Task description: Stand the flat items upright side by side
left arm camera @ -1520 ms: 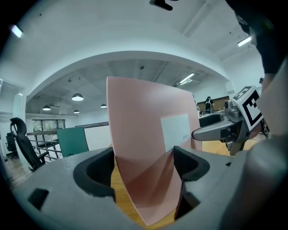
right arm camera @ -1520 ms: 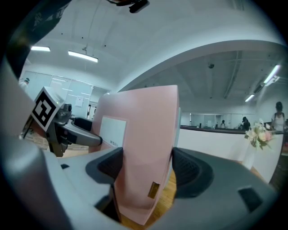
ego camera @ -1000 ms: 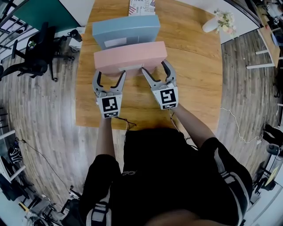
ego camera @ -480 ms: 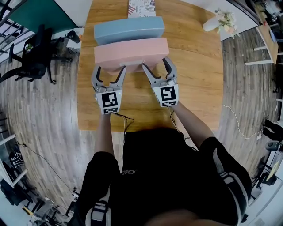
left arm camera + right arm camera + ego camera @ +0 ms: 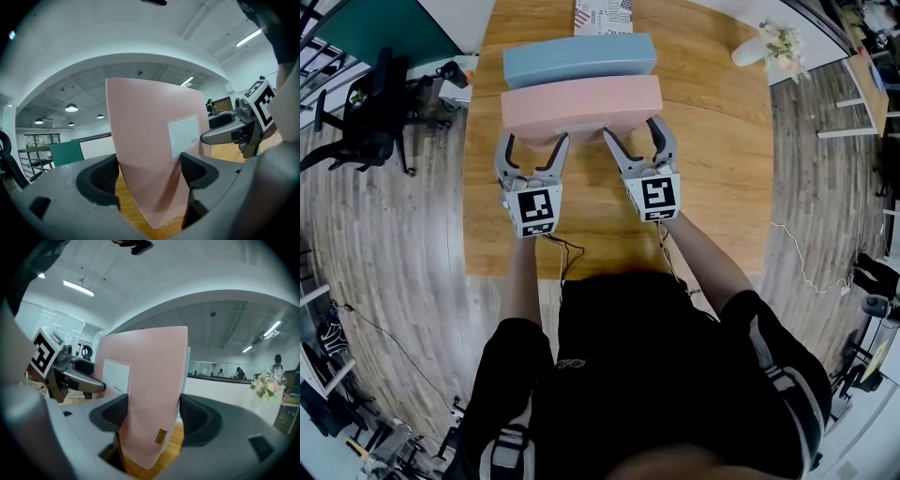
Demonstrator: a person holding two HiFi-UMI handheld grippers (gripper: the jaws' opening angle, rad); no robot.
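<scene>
A pink flat case (image 5: 581, 103) stands upright on its long edge on the wooden table (image 5: 712, 169). Right behind it and parallel to it stands a blue flat case (image 5: 579, 58). My left gripper (image 5: 533, 142) is open, its spread fingertips at the left half of the pink case's front face. My right gripper (image 5: 634, 133) is open too, at the right half. In the left gripper view the pink case (image 5: 150, 122) with its white label fills the gap ahead of the jaws (image 5: 149, 159). The right gripper view shows the pink case (image 5: 150, 366) and a blue sliver (image 5: 189, 362) behind it.
A patterned flat item (image 5: 602, 14) lies at the table's far edge behind the blue case. A white vase of flowers (image 5: 769, 42) stands at the far right corner. An office chair (image 5: 375, 112) is on the floor to the left.
Both grippers have moved forward with the pink case. It was skewed and apart from the blue case; now it stands parallel and close against it.
</scene>
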